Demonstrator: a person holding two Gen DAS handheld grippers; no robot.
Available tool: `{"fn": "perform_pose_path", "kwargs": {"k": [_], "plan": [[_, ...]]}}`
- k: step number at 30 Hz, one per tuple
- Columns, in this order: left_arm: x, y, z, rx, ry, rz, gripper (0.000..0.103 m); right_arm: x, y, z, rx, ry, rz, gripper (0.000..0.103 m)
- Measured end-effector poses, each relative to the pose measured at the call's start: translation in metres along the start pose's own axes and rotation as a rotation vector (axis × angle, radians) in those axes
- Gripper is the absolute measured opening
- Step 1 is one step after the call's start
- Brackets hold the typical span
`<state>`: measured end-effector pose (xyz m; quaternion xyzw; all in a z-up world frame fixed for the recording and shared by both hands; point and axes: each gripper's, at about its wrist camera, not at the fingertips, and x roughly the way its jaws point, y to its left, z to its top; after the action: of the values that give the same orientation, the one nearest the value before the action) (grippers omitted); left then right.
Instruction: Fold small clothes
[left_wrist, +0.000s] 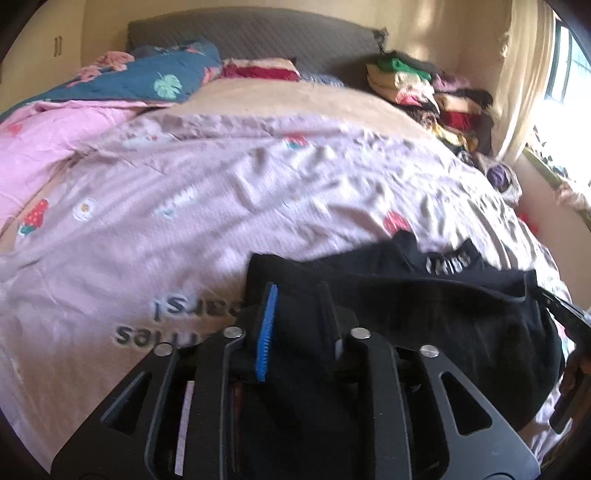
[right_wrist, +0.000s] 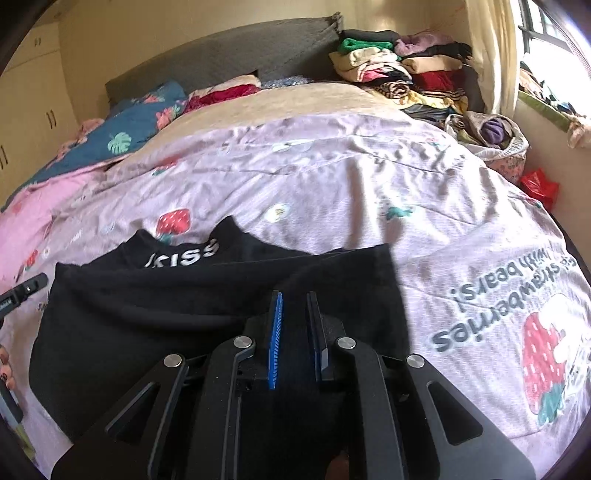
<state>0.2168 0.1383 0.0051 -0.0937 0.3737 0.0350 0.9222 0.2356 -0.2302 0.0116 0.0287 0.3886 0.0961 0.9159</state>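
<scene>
Right wrist view: black garment (right_wrist: 207, 306) spread crosswise on the bed (right_wrist: 369, 192), long axis running tongs to tongs, right tongs (right_wrist: 295, 328) narrow and pinching its right edge, left tongs (left_wrist: 295, 325) slackened at the left edge, cloth between.

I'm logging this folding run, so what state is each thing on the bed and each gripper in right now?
black garment: lying on the bedspread, one edge raised by both grippers.
left gripper: black cloth between its fingers; whether the pads press it is unclear.
right gripper: shut on the garment's edge.
pink bedspread: spread out, wrinkled.
clothes pile: folded, stacked at the bed's head.
blue quilt: bunched up.
</scene>
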Motion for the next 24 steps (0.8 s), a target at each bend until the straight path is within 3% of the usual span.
{"fn": "perform_pose_path", "kwargs": {"k": [3,6,9,14,15,17,18,24], "plan": [[0.001,0.013,0.001,-0.034,-0.002,0.010,0.023,-0.009,-0.021,0.002,0.036,-0.024,-0.021,0.016],[0.012,0.026,-0.003,-0.070,0.032,0.015,0.031,-0.011,-0.037,0.001,0.010,-0.016,-0.066,0.037],[0.023,0.030,-0.007,-0.086,0.069,-0.012,0.033,-0.003,-0.044,-0.002,-0.018,0.016,-0.097,0.038],[0.033,0.025,-0.011,-0.066,0.098,-0.064,0.032,0.011,-0.031,-0.004,-0.037,0.045,-0.040,0.039],[0.034,0.023,-0.011,-0.054,0.096,-0.066,0.026,0.013,-0.026,-0.004,-0.063,0.042,-0.054,0.039],[0.033,0.020,-0.011,-0.043,0.087,-0.071,0.010,0.017,-0.021,-0.005,-0.093,0.044,-0.063,0.028],[0.031,0.019,-0.010,-0.043,0.078,-0.074,0.008,0.018,-0.020,-0.006,-0.095,0.040,-0.056,0.008],[0.008,0.022,-0.004,-0.053,-0.008,-0.084,0.004,-0.009,-0.028,0.005,-0.028,-0.066,0.007,0.007]]}}
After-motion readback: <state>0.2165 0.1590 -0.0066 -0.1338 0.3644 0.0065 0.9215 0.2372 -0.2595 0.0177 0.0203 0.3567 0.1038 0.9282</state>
